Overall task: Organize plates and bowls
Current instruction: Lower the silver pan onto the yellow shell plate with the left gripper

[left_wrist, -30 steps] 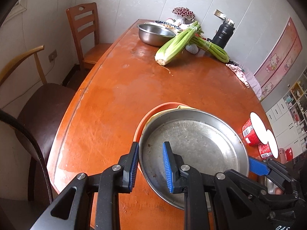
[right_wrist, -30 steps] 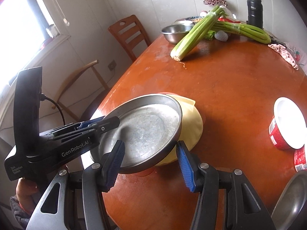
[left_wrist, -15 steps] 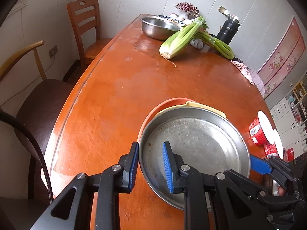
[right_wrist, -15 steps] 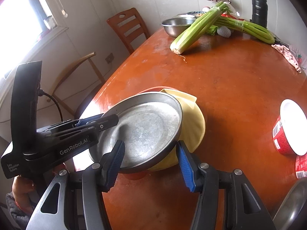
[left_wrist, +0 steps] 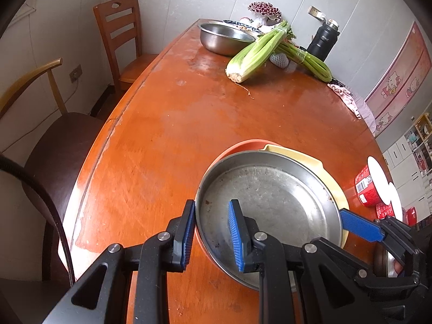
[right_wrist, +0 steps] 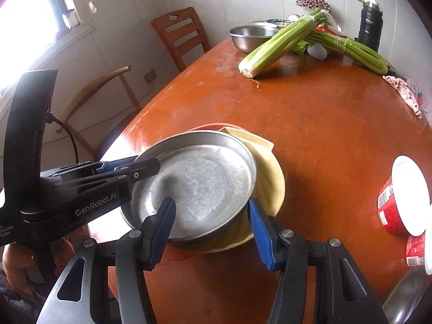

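A steel plate [left_wrist: 270, 197] tops a stack with a yellow plate [left_wrist: 297, 156] and an orange plate [left_wrist: 237, 145] under it, near the table's front edge. My left gripper [left_wrist: 212, 235] is shut on the stack's left rim, one pad inside the steel plate and one outside. From the near side my right gripper [right_wrist: 210, 226] grips the same stack, its left pad inside the steel plate [right_wrist: 205, 183] and its right pad against the yellow plate [right_wrist: 270, 172]. Whether the stack rests on the table I cannot tell.
At the far end stand a steel bowl [left_wrist: 224, 37], celery bunches [left_wrist: 259, 51] and a black flask [left_wrist: 322, 40]. Red lidded cups [left_wrist: 370, 186] sit right of the stack. Another steel dish [right_wrist: 405, 297] shows at lower right. Chairs [left_wrist: 118, 35] line the table's left edge.
Both grippers keep the same hold on the stack. The right wrist view has rolled slightly, so the red cup sits lower in it.
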The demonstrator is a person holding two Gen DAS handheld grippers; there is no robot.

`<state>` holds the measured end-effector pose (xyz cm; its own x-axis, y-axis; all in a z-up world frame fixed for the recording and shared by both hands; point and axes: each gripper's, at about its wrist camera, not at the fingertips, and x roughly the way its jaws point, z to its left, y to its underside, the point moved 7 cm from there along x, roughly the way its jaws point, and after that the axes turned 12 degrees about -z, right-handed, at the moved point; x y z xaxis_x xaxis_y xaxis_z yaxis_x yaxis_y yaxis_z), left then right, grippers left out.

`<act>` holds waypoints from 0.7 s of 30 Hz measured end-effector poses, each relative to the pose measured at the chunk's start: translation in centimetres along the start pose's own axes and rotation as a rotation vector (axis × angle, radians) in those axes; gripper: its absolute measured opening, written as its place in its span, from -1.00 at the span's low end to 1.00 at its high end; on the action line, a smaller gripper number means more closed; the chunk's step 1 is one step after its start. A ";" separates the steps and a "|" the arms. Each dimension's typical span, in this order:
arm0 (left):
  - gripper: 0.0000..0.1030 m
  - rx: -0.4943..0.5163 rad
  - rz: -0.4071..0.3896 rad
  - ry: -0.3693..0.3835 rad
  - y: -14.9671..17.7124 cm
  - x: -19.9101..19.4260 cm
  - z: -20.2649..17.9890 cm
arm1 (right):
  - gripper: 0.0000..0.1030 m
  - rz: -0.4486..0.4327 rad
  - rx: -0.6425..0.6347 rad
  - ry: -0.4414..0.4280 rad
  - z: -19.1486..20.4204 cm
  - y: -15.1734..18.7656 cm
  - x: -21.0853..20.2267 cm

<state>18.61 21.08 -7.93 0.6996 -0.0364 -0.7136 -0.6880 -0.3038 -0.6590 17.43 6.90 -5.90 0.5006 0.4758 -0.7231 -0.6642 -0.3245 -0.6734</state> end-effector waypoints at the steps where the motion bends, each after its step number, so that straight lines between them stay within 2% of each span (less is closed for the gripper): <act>1: -0.51 0.005 -0.002 -0.001 0.0 0.0 0.0 | 0.12 -0.002 -0.006 0.001 0.0 0.0 0.0; 7: -0.47 0.009 -0.005 -0.028 0.2 0.4 0.0 | 0.12 -0.022 -0.013 0.015 -0.5 -0.2 -0.5; 15: -0.10 -0.057 -0.010 -0.013 0.7 -0.1 0.7 | 0.12 -0.051 0.002 0.008 -0.9 -0.4 -1.7; 21: 0.01 -0.128 -0.012 0.006 1.2 -1.2 1.4 | 0.12 -0.059 0.026 -0.017 -1.3 -0.2 -2.7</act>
<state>16.68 22.11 -8.14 0.7091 -0.0379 -0.7041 -0.6498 -0.4228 -0.6317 16.91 4.63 -4.05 0.5302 0.5076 -0.6791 -0.6479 -0.2740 -0.7107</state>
